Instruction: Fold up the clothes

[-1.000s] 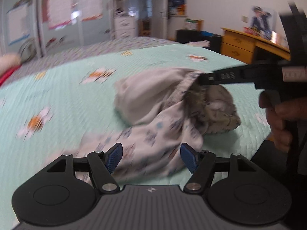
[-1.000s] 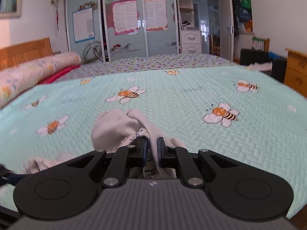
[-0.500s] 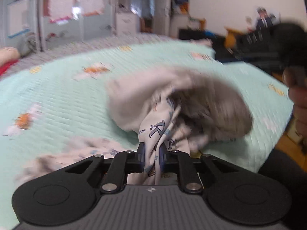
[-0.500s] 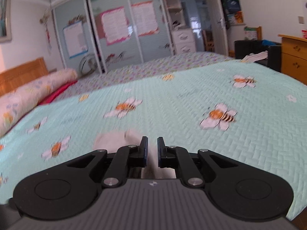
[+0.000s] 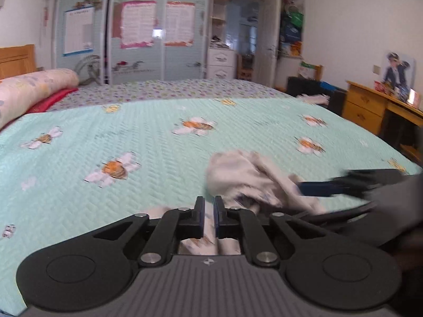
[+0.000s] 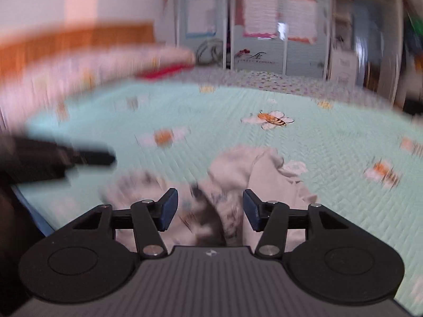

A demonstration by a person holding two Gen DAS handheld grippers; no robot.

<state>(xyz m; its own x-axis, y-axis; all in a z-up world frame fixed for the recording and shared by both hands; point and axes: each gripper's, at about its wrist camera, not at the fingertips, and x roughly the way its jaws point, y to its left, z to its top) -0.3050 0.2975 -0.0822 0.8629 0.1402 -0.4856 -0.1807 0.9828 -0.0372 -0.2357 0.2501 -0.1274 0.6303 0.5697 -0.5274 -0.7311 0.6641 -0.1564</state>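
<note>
Fingers first, left to right. On our left gripper the two pads stand almost together, only a thin slot between them, and they have just eased apart slightly. A pale strip of cloth shows in that slot lower down, behind the tips. We cannot tell whether the pads still press on it, since the gripper's own body covers the place where they would meet it.

On our right gripper the fingers stand roughly half open, having just spread. Cloth lies under and between them, yet neither blue pad touches it, so nothing is gripped there.

The garment is a crumpled pale heap, off-white with small dark printed marks, lying near the front edge of the mint-green bedspread with its bee pattern. In the left view its lower part is cut off behind the gripper, and the right gripper reaches in from the right edge as a dark, smeared bar with one blue finger against the heap. The right view is heavily blurred, so the folds, the print and the garment's outline are hard to make out; at its left edge the left gripper is only a dark streak.
</note>
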